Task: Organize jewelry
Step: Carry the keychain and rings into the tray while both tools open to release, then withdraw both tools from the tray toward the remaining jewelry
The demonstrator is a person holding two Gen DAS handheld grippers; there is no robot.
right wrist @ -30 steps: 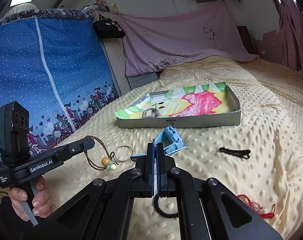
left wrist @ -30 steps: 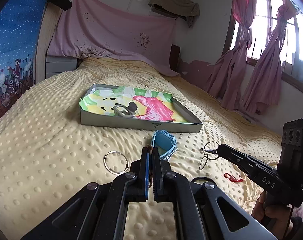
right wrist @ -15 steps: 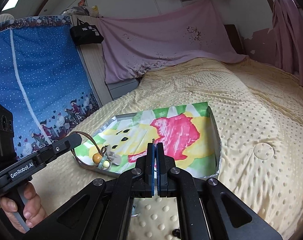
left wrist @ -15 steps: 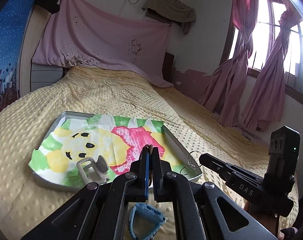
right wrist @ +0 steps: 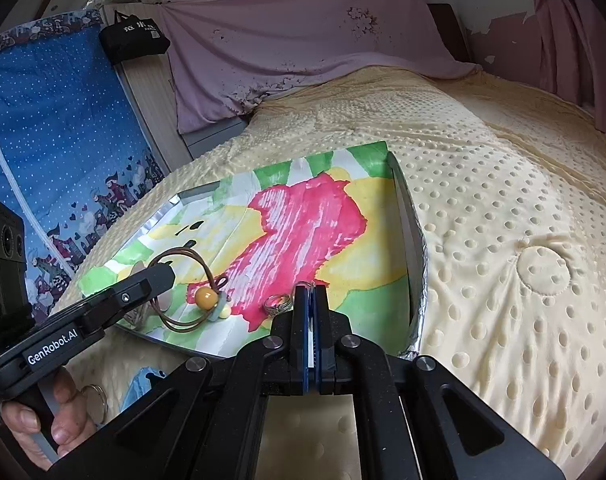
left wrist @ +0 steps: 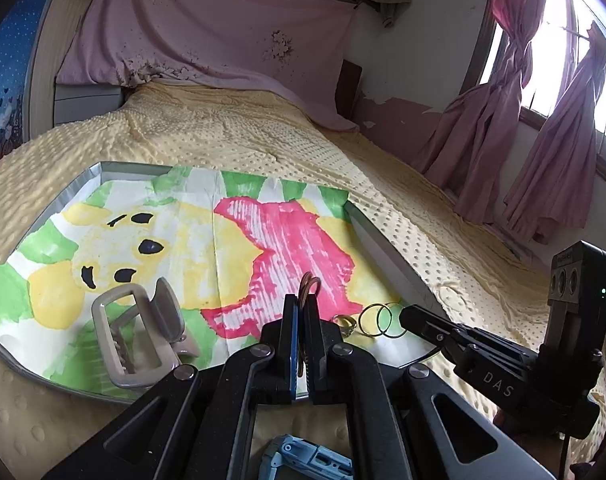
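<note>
We hold the left gripper [left wrist: 301,312] clamped on a brown cord bracelet [right wrist: 191,280] and the right gripper [right wrist: 311,308] pinched on thin rings [left wrist: 381,320], both over the tray [left wrist: 387,248] on the bed [right wrist: 503,200], beside a silver ring [right wrist: 277,304] and hair clip [left wrist: 139,332].

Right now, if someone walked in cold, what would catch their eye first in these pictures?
Probably the shallow metal tray on the dotted yellow bedspread, lined with a bright pink, yellow and green painted paper. Over it, the left tongs pinch a brown cord bracelet with an amber bead, while the right tongs are closed on thin linked metal rings beside a silver ring. A beige hair claw clip lies at the tray's near left corner.
</note>
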